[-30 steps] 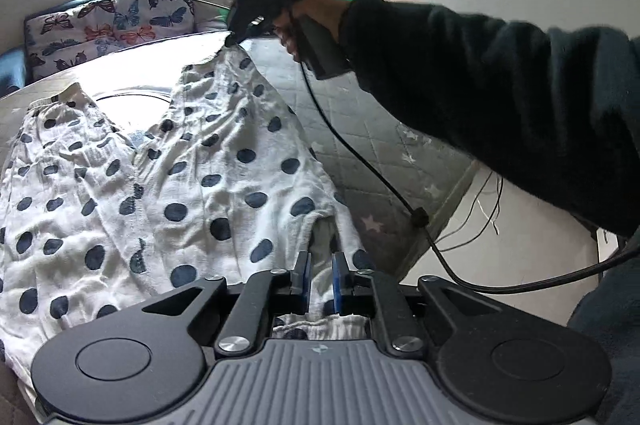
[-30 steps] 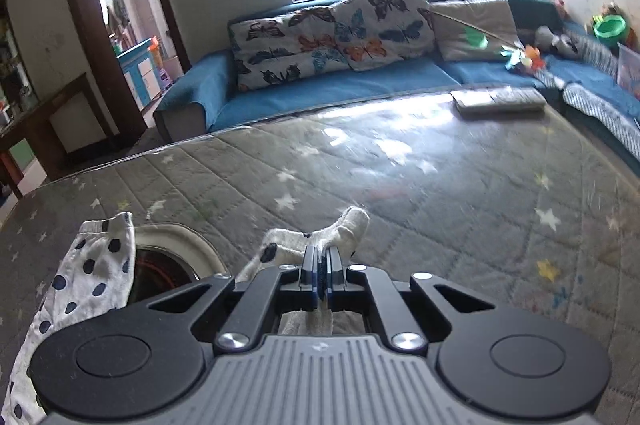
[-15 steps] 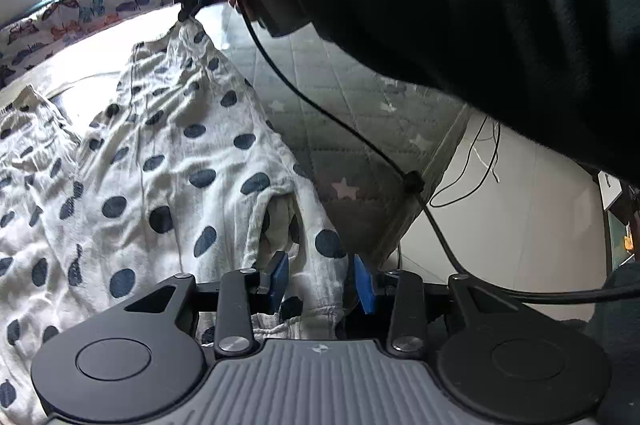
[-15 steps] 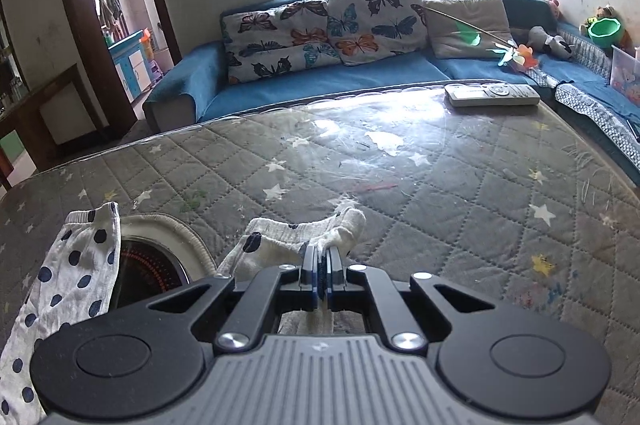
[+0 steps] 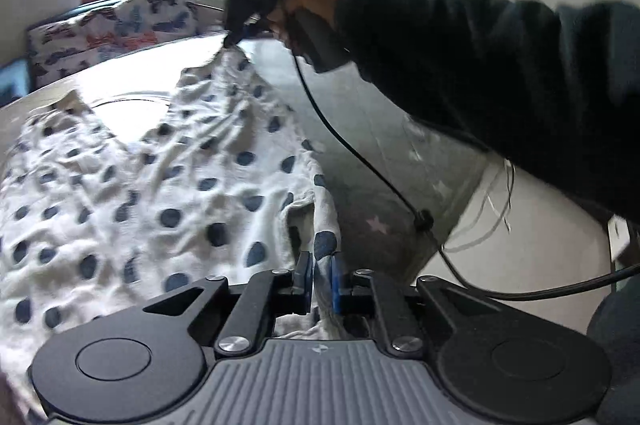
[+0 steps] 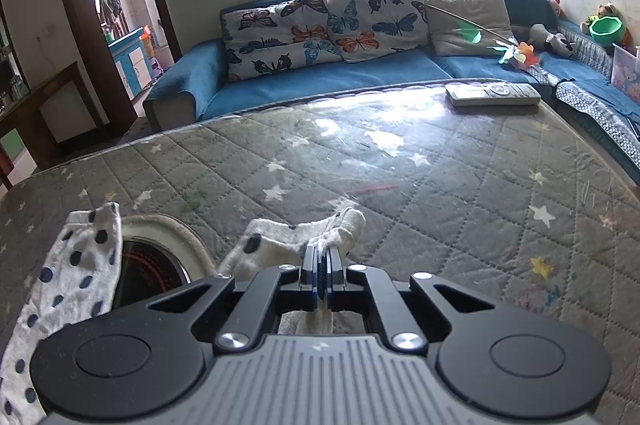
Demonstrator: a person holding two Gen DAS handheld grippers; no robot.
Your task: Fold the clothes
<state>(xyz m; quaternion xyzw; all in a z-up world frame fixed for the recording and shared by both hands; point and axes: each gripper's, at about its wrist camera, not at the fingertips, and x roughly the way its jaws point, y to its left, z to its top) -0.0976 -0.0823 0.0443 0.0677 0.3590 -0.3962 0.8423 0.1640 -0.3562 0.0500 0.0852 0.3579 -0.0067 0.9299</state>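
White trousers with dark blue dots [image 5: 180, 185] lie spread along the quilted table. My left gripper [image 5: 321, 281] is at their near end. Its jaws are closing, with the cloth's right edge pinched between the blue pads. My right gripper [image 6: 321, 265] is shut on the far cuff [image 6: 304, 237] of one leg. In the left wrist view the right gripper [image 5: 234, 39] shows at the far end, held by a hand in a dark sleeve [image 5: 480, 65]. The other leg [image 6: 72, 265] lies loose to the left.
The grey star-patterned table cover [image 6: 400, 185] has a round hob recess [image 6: 148, 265] between the legs. A white remote [image 6: 492, 95] lies at the far right. A blue sofa with butterfly cushions [image 6: 320, 25] stands behind. A black cable [image 5: 360, 161] hangs past the table's right edge.
My left gripper opened, shifted along the near hem, and has closed again on the cloth's right edge. The right gripper has kept its hold on the cuff.
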